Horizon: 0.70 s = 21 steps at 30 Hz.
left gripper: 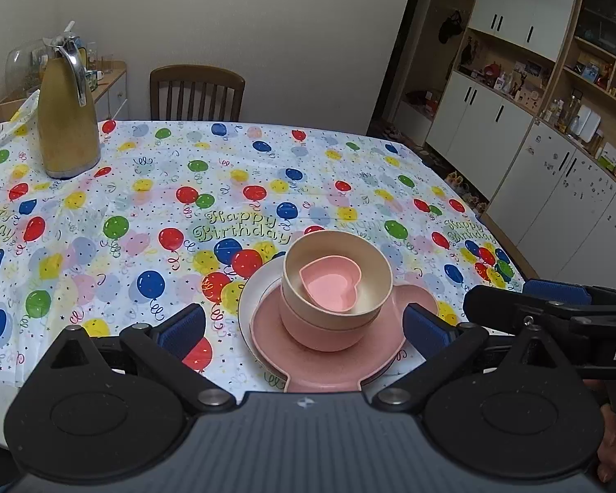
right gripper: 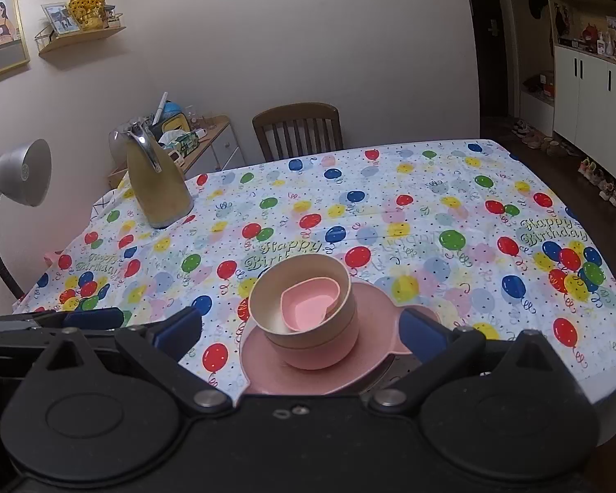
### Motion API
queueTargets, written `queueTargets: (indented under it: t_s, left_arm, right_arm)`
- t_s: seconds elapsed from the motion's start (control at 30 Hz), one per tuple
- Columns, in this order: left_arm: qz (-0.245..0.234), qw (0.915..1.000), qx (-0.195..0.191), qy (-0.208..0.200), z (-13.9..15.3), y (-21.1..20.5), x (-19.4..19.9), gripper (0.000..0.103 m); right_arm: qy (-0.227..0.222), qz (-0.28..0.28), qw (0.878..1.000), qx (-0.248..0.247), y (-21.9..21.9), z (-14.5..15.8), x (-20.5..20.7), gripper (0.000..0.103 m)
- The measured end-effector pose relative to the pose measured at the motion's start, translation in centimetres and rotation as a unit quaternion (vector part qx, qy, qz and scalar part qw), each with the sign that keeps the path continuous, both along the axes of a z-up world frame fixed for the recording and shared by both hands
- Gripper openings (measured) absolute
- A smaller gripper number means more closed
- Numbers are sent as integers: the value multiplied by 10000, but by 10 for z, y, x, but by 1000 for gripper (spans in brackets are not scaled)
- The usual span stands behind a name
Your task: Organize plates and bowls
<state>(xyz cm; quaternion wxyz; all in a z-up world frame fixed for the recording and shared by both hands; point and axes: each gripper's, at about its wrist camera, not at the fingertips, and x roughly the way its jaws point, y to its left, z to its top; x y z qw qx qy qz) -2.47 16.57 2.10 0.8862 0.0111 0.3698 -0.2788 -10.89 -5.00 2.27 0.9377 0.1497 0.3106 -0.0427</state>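
Note:
A stack stands near the table's front edge. A white plate [left gripper: 253,287] lies at the bottom, with a pink plate [left gripper: 275,341] [right gripper: 263,353] on it. On that sits a pink bowl [left gripper: 320,335] [right gripper: 320,355], then a cream bowl [left gripper: 304,287] [right gripper: 267,287]. A small pink heart-shaped dish [left gripper: 332,285] [right gripper: 308,308] leans tilted inside the cream bowl. My left gripper [left gripper: 304,328] is open, its blue pads wide on either side of the stack and clear of it. My right gripper [right gripper: 302,328] is likewise open around the stack, nothing pressed between its pads.
A tan thermos jug [left gripper: 67,123] [right gripper: 156,180] stands at the table's far left on the balloon tablecloth [left gripper: 143,213]. A wooden chair [left gripper: 197,94] is behind the table. A grey desk lamp [right gripper: 16,172] is at the left, and white cabinets [left gripper: 513,143] line the right.

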Motion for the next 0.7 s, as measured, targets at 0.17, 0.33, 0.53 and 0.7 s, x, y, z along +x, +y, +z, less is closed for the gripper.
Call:
queueTargets:
  t_s: [0.17, 0.33, 0.53, 0.7]
  left_arm:
    - [-1, 10000, 8, -5, 0, -1, 0, 103]
    - [-3, 10000, 13, -5, 1, -1, 0, 103]
    - [-14, 10000, 24, -26, 2, -2, 1, 103]
    - [-18, 10000, 53, 39, 2, -4, 2, 103]
  right_arm:
    - [43, 11, 10000, 70, -1, -1, -1, 103]
    - [52, -19, 10000, 17, 0, 0, 0, 103]
    - [24, -50, 10000, -40, 0, 2, -1, 103]
    - [77, -68, 9999, -62, -1, 1, 0, 103]
